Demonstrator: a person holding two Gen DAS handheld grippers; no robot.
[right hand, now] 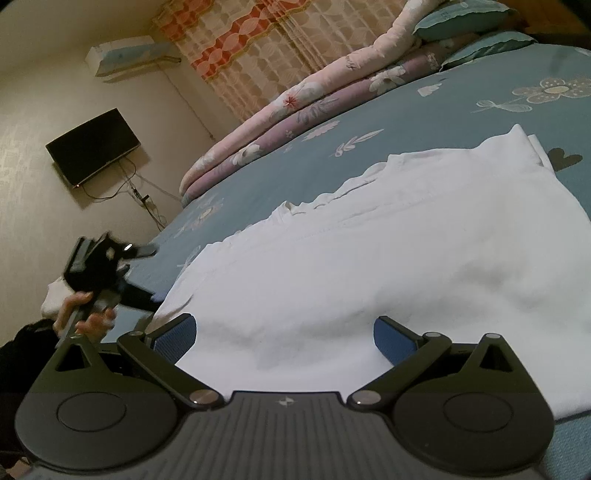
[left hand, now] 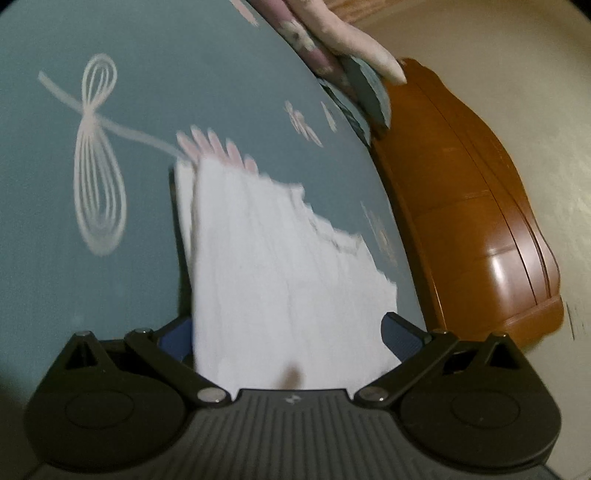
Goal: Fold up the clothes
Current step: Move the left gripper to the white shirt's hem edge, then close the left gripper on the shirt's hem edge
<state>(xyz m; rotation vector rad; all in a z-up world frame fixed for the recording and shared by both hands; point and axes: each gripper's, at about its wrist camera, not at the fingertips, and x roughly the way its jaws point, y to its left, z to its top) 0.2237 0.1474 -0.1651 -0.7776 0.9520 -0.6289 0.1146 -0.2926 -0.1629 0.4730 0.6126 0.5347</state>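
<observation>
A white garment point(right hand: 369, 258) lies partly folded on a blue bedsheet point(right hand: 461, 107) with pale flower prints. My right gripper point(right hand: 284, 336) is open, its blue pads point(right hand: 177, 338) wide apart over the garment's near edge. In the left wrist view the same white garment point(left hand: 280, 266) fills the gap between the open fingers of my left gripper point(left hand: 291, 343), with its blue pads point(left hand: 402, 336) on either side of the cloth; the image is blurred. The left gripper also shows in the right wrist view point(right hand: 99, 266), held in a hand at the bed's left edge.
Rolled pink and purple quilts point(right hand: 303, 107) and teal pillows point(right hand: 454, 22) lie along the far side of the bed. A wooden bed frame point(left hand: 472, 206) borders the sheet. A wall TV point(right hand: 92, 146), an air conditioner point(right hand: 129, 55) and curtains point(right hand: 266, 48) stand beyond.
</observation>
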